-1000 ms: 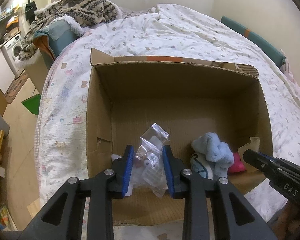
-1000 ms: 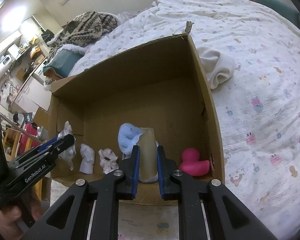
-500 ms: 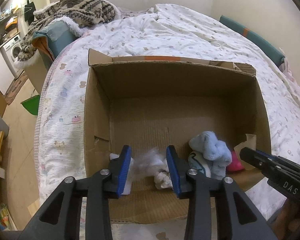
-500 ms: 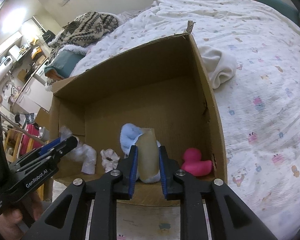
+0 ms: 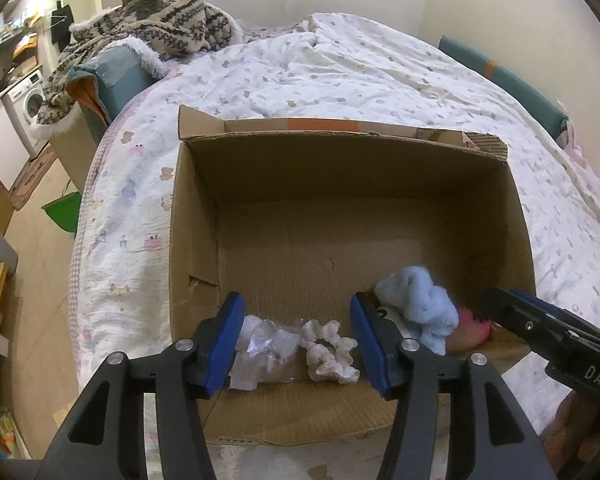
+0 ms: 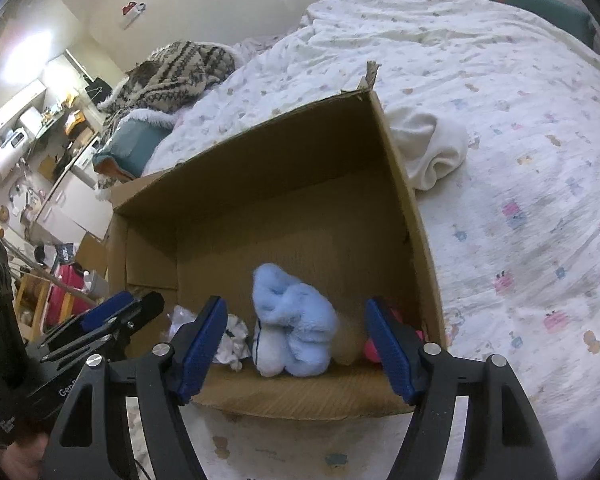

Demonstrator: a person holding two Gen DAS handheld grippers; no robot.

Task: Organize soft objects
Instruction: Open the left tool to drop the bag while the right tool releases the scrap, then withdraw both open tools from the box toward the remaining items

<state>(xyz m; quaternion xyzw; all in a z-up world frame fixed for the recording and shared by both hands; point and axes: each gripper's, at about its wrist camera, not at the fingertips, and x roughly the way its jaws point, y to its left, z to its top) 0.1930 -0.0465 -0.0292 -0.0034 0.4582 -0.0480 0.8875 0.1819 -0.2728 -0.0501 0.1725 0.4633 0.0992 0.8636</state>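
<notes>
Box with blue plush, scrunchie

The clear plastic bag, clamped a second ago between the blue pads of the left gripper, has been let go and now lies crumpled on the floor of the cardboard box, just beside the white scrunchie. The left jaws have been spread wide and nothing is held between them. The tan soft object, pinched earlier by the right gripper, has likewise been released; it appears to rest behind the light blue plush, though it is blurred. The right jaws have been opened wide as well.
</notes>
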